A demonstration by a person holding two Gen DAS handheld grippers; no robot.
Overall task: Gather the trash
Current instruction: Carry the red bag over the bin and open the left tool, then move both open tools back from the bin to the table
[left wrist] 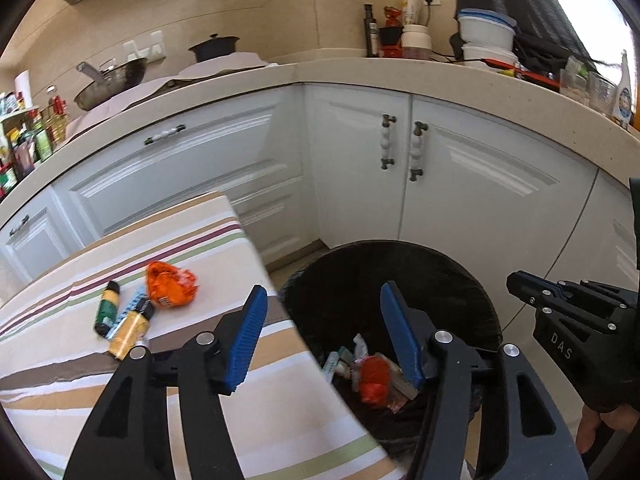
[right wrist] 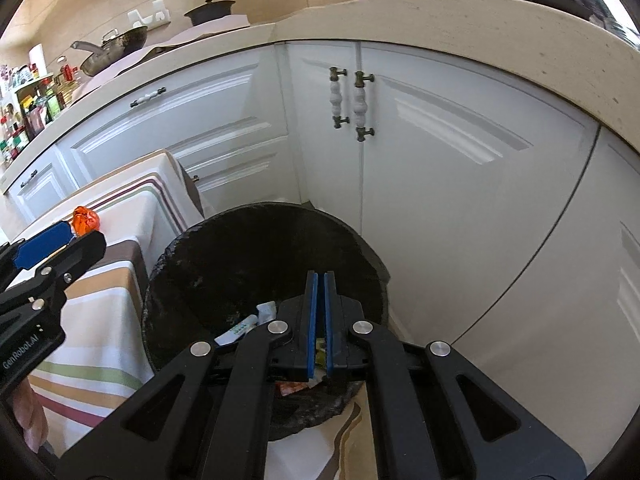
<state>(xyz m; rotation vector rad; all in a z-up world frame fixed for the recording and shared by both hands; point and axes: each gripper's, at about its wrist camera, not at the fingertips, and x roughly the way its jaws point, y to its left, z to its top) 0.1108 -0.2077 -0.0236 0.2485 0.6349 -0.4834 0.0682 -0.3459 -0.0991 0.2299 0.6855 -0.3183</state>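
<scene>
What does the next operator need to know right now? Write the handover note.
Left gripper: open, empty, at the bin's rim.
Right gripper: shut, holding nothing visible, over the bin.
Bin: black-lined, on the floor beside the table; already holds a red wrapper and a few other scraps.
Table, striped cloth: still carries the orange wrapper, a green-yellow tube, a yellow tube and a small blue-white wrapper between them.
Left to do: pick those four up and drop them in the bin.

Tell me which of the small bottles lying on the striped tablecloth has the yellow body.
It is the yellow bottle with the black cap, lying nearest the left claw. The other small bottle beside it is dark green with a yellow band.
</scene>
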